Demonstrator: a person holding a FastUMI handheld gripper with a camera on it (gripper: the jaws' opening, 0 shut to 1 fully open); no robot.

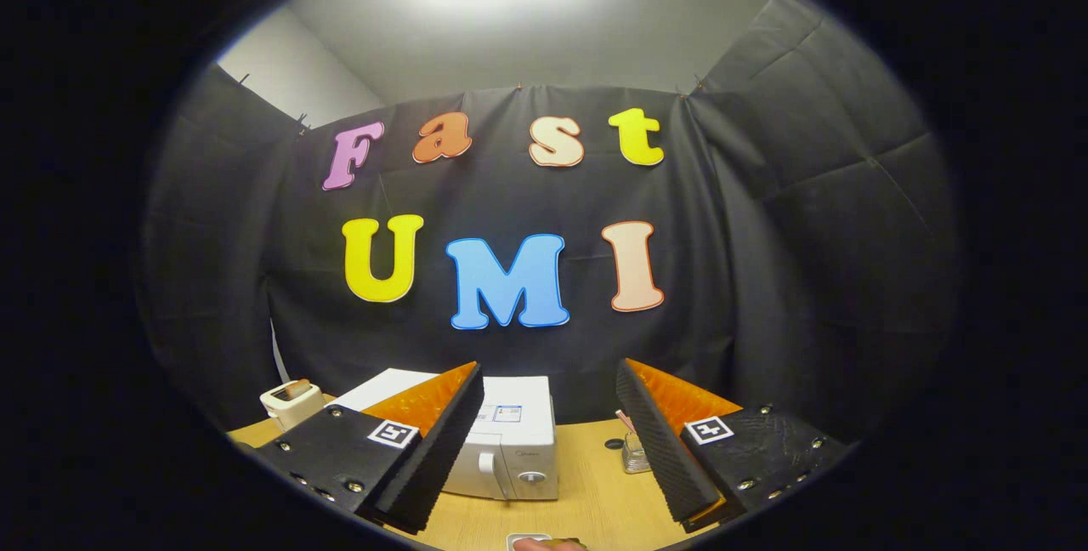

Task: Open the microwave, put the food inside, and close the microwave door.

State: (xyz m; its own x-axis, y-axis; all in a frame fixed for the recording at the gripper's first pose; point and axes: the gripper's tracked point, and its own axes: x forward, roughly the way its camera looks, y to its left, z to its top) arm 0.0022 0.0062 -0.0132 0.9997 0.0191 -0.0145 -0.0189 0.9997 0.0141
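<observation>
Here the gripper (551, 440) is held level above the wooden table (595, 496), its fingers spread wide apart with nothing between them. Beyond the fingers, a white microwave (514, 440) is seen with its door closed. A small white toaster (291, 402) holding a slice stands to its left. A small glass jar (635, 451) sits near the right finger. Food on a plate (544, 543) is barely glimpsed nearest the camera.

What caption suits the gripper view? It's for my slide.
Open gripper held above the table, facing the closed white microwave beyond its jaws.
</observation>
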